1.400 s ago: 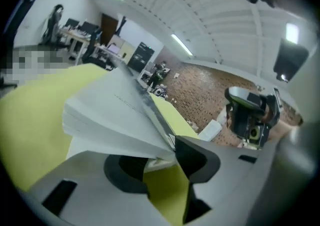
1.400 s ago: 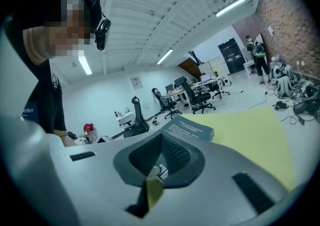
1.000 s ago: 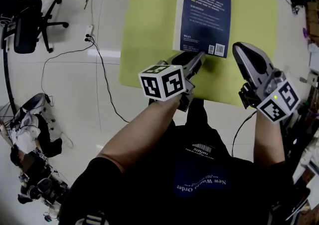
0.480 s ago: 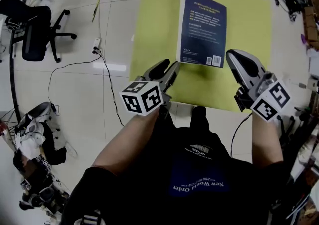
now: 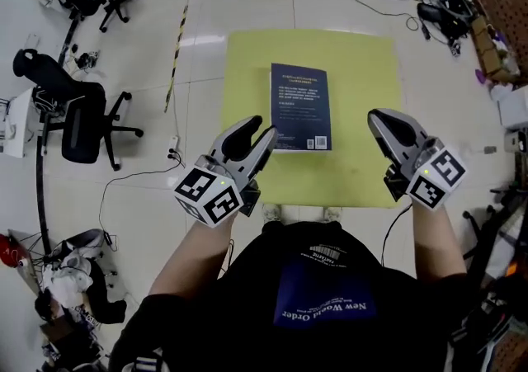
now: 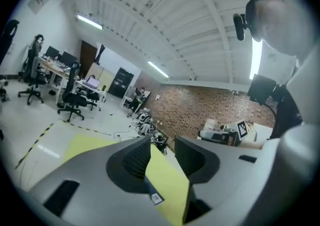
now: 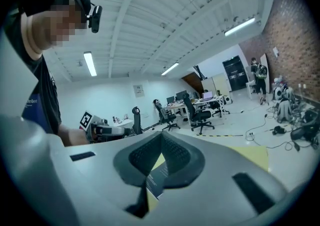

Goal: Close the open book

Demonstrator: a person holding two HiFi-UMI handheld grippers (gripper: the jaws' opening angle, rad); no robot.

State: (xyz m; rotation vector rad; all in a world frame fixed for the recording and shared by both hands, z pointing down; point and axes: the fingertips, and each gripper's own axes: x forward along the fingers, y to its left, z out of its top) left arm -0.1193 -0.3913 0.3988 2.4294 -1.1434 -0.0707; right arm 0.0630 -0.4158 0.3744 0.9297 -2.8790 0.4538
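Note:
A dark blue book lies closed, back cover up, on a yellow-green mat on the floor. Both grippers hang high above the mat's near edge, touching nothing. My left gripper is to the left of the book's near corner, with its jaws apart and nothing between them. In the left gripper view a strip of the mat and a corner of the book show through the gap. My right gripper is to the book's right with its tips together. A sliver of the book shows below them.
Black office chairs stand at the left, with a cable trailing across the pale floor. A yellow-black striped tape runs along the mat's left side. Cables and gear crowd the far right. The person's shoes are at the mat's near edge.
Both grippers have risen well clear of the book, and the left one has rolled. The head view has risen too, so the book and mat look smaller and farther off.

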